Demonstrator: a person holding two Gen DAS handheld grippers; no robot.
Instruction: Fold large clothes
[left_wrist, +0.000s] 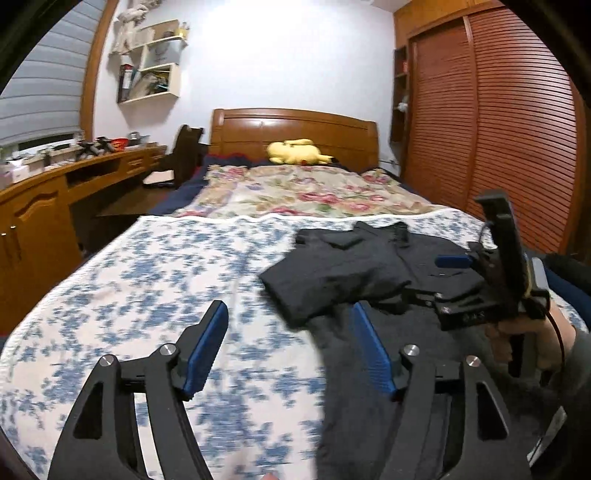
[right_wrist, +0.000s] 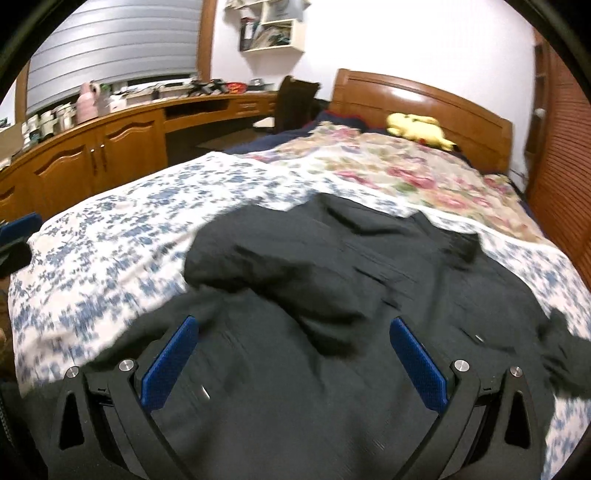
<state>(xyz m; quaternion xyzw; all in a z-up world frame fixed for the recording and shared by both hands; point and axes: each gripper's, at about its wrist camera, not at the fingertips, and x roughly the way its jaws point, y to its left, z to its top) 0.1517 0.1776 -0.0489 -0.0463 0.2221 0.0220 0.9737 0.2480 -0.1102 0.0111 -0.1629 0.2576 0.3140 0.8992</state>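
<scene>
My right gripper, jaws spread and empty, hung directly over the black jacket, whose length ran toward the frame's top, while my left gripper, jaws also open, sat off its left edge over the bed.

On the bed we see the garment lying right of centre, with our left gripper at its left edge and our right gripper above it; behind, a plush toy sits before the headboard
</scene>
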